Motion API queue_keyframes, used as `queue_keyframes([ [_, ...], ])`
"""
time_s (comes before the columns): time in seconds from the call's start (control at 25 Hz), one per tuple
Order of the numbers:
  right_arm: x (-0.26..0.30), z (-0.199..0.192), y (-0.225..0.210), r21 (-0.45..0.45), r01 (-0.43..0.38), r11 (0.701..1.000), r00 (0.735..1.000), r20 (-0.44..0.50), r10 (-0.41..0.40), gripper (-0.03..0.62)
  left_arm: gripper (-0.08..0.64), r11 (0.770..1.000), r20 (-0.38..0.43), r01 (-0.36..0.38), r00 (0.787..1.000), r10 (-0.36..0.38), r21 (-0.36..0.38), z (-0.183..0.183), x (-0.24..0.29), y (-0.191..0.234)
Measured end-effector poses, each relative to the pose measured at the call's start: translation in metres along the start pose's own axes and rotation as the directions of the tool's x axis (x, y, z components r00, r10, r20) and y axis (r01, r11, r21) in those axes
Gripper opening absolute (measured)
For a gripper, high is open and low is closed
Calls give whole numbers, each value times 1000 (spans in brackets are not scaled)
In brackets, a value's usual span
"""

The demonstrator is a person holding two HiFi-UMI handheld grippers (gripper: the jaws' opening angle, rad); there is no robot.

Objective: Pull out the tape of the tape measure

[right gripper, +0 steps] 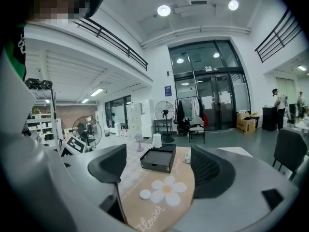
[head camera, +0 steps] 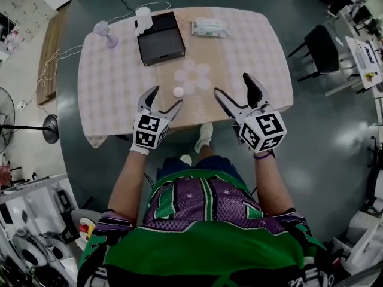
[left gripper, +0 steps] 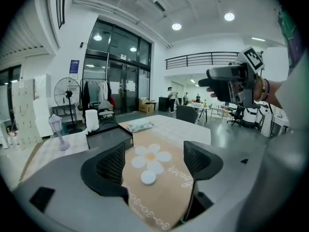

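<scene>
A small white round tape measure [head camera: 178,91] lies on the tan runner next to a white flower print [head camera: 192,76], near the table's front edge. My left gripper [head camera: 167,95] hovers just left of it, open, with nothing between its jaws. My right gripper [head camera: 231,83] is to the right of the flower, also open and empty. In the left gripper view the tape measure [left gripper: 148,177] lies ahead between the jaws, not touched, and the right gripper [left gripper: 231,83] is raised at the right. The right gripper view has the tape measure [right gripper: 145,194] low and left of centre.
A black tray [head camera: 160,37] sits at the back of the table [head camera: 114,82], with a white cup [head camera: 143,20] and a small purple lamp [head camera: 105,31] to its left. A wipes packet [head camera: 210,28] lies at the back right. A black chair [head camera: 320,49] stands beyond the table's right side.
</scene>
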State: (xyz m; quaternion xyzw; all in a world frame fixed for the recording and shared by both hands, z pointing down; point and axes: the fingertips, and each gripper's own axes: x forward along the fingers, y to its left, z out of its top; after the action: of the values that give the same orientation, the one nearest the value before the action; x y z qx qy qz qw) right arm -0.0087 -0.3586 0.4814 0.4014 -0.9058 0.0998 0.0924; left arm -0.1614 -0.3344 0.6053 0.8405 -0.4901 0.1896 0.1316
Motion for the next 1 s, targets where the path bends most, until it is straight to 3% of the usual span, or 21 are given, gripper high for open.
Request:
queue_keyframes([
  [0.48,37,-26,-45,72,-37,997,998,-42,40,394,407,997,-171,-37,985,25,-68,-60,84,10],
  [1.0,46,-42,-76,92,-17,996,997,-71,24,390,397,991,-324,-101,944,68,-84,-126,134,25],
])
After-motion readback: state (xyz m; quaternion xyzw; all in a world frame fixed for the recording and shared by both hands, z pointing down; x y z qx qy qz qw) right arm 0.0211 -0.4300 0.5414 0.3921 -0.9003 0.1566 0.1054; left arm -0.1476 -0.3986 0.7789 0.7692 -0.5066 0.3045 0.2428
